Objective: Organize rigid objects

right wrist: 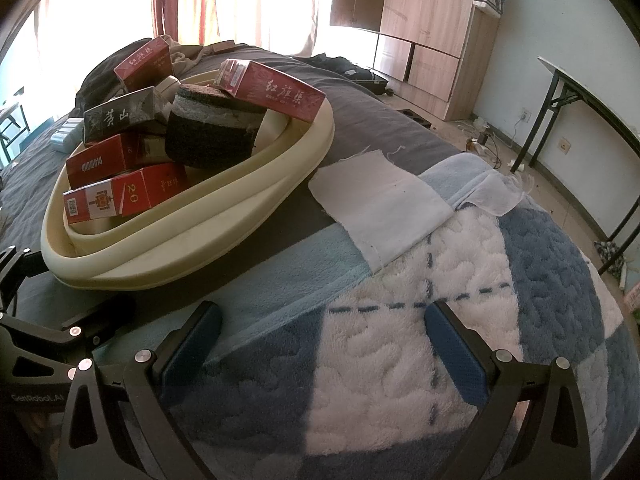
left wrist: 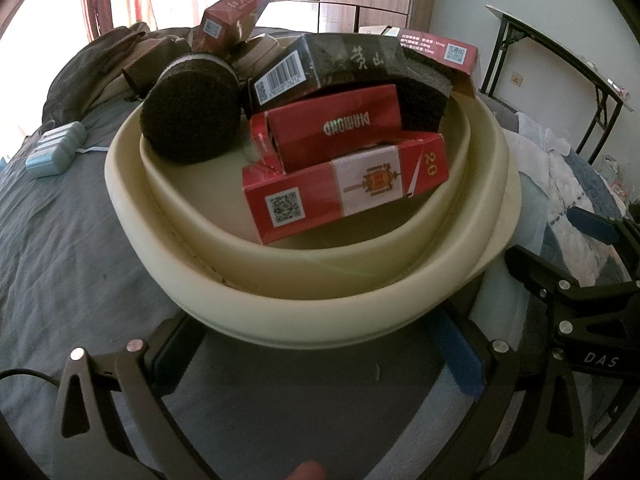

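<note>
Two black two-finger grippers with blue pads are seen at the near edge of a bed: the left gripper (left wrist: pixel 316 364) is spread wide just under the near rim of a cream oval plastic basin (left wrist: pixel 280 312), holding nothing, and the right gripper (right wrist: pixel 324 344) is likewise spread wide and empty over a blue-and-white checked fleece blanket (right wrist: pixel 400 360). Open blanket is left to the right of the basin, where only a white cloth patch (right wrist: pixel 380 200) is laid flat. Inside the basin a red-and-white pack marked 20 (left wrist: pixel 348 188) is lodged nearest, with a red pack lettered DIAMOND (left wrist: pixel 332 128) leaning on it and a black pack with a barcode (left wrist: pixel 324 68) stacked above. A dark round scouring pad (left wrist: pixel 192 116) is propped against the left wall, and a second dark scouring pad (right wrist: pixel 212 128) stands at the far right, with a red pack bearing white characters (right wrist: pixel 276 88) resting across it and the rim. Another red pack (right wrist: pixel 144 62) is perched at the back. A grey bedsheet (left wrist: pixel 60 240) carries a pale blue device (left wrist: pixel 56 148) left of the basin. A wooden wardrobe (right wrist: pixel 432 20) and a black-legged folding table (right wrist: pixel 580 100) stand beyond.
</note>
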A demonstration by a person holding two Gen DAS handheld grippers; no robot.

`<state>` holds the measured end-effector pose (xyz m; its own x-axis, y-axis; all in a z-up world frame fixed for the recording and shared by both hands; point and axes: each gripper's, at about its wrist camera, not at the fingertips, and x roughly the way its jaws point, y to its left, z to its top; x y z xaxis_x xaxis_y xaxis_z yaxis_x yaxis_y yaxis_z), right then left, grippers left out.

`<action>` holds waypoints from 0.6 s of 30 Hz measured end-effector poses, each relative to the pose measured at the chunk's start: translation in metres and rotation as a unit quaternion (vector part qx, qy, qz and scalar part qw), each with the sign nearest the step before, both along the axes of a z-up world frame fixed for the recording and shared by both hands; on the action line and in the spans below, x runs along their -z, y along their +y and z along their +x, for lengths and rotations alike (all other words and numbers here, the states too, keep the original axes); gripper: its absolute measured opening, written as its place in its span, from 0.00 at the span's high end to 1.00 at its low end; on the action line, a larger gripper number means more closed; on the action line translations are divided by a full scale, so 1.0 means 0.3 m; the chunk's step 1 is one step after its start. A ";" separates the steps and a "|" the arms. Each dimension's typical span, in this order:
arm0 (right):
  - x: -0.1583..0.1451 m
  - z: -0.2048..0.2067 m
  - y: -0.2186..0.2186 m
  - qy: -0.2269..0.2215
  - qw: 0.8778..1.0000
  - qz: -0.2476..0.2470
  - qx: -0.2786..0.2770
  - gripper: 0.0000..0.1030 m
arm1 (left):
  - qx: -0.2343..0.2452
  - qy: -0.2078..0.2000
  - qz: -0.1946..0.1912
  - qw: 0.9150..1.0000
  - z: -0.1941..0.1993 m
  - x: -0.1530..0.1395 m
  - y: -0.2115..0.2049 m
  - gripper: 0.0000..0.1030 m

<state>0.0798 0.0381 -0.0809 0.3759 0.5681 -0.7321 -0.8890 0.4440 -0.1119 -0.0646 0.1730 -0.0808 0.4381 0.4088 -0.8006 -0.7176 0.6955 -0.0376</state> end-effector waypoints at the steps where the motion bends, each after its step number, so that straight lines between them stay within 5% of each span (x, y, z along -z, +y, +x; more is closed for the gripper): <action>1: 0.000 0.000 0.000 0.000 1.000 0.000 0.000 0.00 | 0.000 0.000 0.000 1.000 0.000 0.000 0.000 0.00; 18: 0.000 0.001 0.000 0.000 1.000 0.000 0.000 0.00 | 0.000 0.000 0.000 1.000 -0.001 0.000 -0.001 0.00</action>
